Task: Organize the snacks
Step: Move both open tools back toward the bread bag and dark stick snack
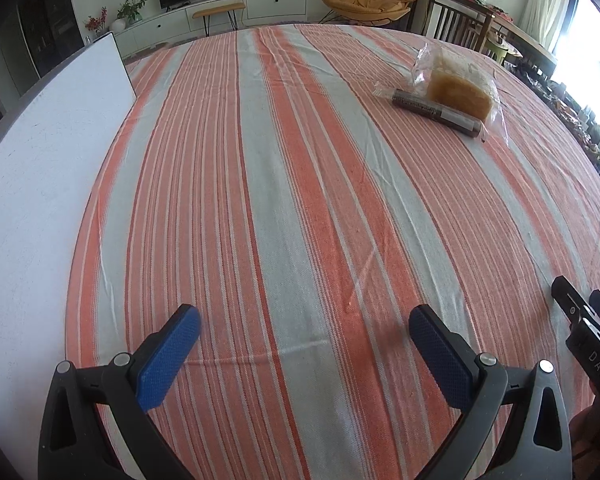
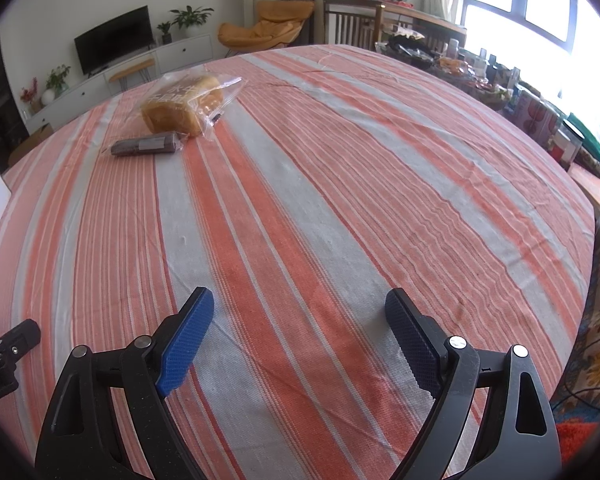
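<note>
Hovering grippers (image 1: 304, 320) (image 2: 300, 308) agape, bread bag (image 2: 184, 106) lettering illegible

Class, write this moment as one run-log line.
left gripper: open, empty | right gripper: open, empty | clear-bagged golden bread loaf touching dark brown wrapped snack roll | both untouched on orange-grey striped tablecloth

Toward the far edge of the orange-and-grey striped cloth-covered table (image 1: 300, 200): clear-bagged loaf of brown bread (image 1: 458, 86), with dark cylindrical wrapped snack roll (image 1: 436, 112) touching its near side. Along the left edge, flat white board (image 1: 40, 168).
</note>
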The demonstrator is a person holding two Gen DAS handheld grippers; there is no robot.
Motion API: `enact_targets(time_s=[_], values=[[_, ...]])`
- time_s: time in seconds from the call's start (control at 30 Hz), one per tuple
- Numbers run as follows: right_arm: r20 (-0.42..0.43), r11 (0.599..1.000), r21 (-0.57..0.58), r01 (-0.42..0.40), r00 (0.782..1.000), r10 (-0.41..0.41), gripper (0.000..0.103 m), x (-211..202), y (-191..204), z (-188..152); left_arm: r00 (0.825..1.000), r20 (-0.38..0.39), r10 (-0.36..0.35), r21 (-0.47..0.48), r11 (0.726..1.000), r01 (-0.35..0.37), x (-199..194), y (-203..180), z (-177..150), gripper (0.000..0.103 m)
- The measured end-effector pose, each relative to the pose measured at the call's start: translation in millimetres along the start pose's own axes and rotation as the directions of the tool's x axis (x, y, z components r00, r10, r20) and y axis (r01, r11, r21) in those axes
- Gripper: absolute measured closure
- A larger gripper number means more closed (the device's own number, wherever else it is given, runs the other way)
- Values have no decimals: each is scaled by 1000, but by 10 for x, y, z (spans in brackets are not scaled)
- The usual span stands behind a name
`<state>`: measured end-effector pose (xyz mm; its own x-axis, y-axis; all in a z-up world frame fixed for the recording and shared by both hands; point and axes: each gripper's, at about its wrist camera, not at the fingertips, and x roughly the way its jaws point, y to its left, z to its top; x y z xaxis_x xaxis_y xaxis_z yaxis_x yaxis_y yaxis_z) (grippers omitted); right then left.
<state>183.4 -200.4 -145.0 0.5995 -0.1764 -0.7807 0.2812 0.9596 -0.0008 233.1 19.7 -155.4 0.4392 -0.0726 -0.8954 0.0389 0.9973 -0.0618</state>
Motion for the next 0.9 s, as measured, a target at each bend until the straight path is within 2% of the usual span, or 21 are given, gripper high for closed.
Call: enact_targets(time_s=[0.07, 0.23, 0.33, 0.4, 0.5, 0.6, 0.7, 0.77, 0.9], values=[[0, 1000, 0, 0, 1000, 0, 13, 2, 5, -2, 999, -13, -41, -23, 999, 41, 22, -71, 234, 0], [-1, 1000, -1, -3, 1000, 3, 12, 3, 4, 0, 998, 18, -62, -32, 998, 62, 117, -435, 933, 0], [-2, 1000, -2, -4, 1000, 4, 11, 8, 15, 1, 997, 63, -47, -110, 992, 54, 242, -584, 1261, 0], [-3, 1000, -5, -7, 1000, 7, 11, 13, 21, 0, 997, 62, -40, -157, 986, 49, 390, -656, 1397, 0], [-4, 1000, -7, -10, 1000, 9, 10, 18, 21, -2, 999, 25, 21, -153, 988, -17, 655, -775, 1483, 0], [-4, 1000, -7, -10, 1000, 10, 10, 17, 21, -2, 997, 63, 36, -131, 991, -27, 679, -764, 1455, 0], [-5, 1000, -7, -11, 1000, 11, 10, 18, 21, 0, 1000, 27, -8, -143, 990, 12, 654, -588, 1390, 0], [-4, 1000, -7, -10, 1000, 10, 10, 18, 22, 0, 1000, -14, 0, -173, 985, -3, 638, -435, 1354, 1], [-5, 1000, -7, -10, 1000, 10, 10, 18, 22, 0, 999, 35, -19, -196, 980, 26, 491, -345, 1383, 1]])
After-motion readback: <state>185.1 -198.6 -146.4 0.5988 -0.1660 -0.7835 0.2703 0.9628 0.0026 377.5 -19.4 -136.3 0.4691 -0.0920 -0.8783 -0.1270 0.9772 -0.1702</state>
